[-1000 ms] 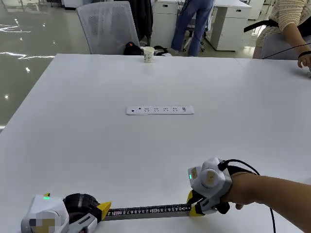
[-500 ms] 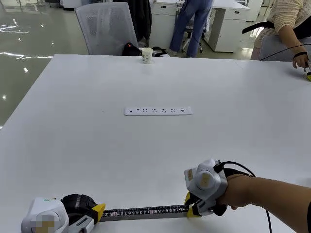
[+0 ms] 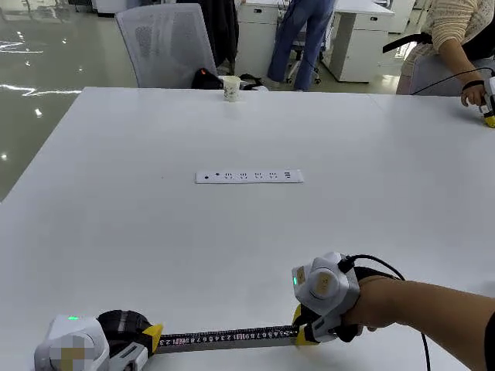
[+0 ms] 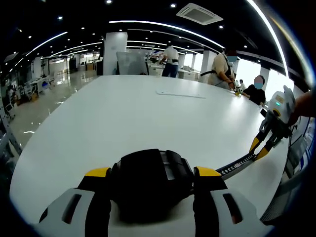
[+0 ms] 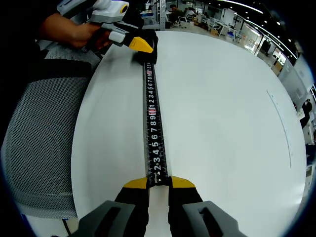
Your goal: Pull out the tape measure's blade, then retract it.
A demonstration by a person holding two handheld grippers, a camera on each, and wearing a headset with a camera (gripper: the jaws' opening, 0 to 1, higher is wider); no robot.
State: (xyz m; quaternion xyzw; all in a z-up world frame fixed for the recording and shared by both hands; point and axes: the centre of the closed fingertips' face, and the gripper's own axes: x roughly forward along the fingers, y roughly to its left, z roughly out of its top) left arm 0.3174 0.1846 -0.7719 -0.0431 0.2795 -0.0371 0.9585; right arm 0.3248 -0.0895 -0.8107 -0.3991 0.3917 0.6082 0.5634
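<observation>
Yellow-tipped right gripper (image 5: 159, 183): it is pinching the tip of the blade (image 5: 153, 118), its jaws nearly pressed together with just the black strip between them. The blade is running straight away from these jaws, printed numbers up, to the tape measure (image 4: 150, 180). The left gripper (image 3: 143, 345) is clamping that black case between its yellow tips, jaws spread no wider than the case.

Change over the last second: very little. The drawn-out length between the two grippers is staying about the same. Everything in the head view is drifting slightly, the power strip (image 3: 249, 176) beyond the grippers included, which is reading as headset motion.

Judgement: the pull-out seems to be pausing or finishing, and retraction is not yet beginning. Both grippers are sitting low over the white table (image 3: 247, 239), well apart.
</observation>
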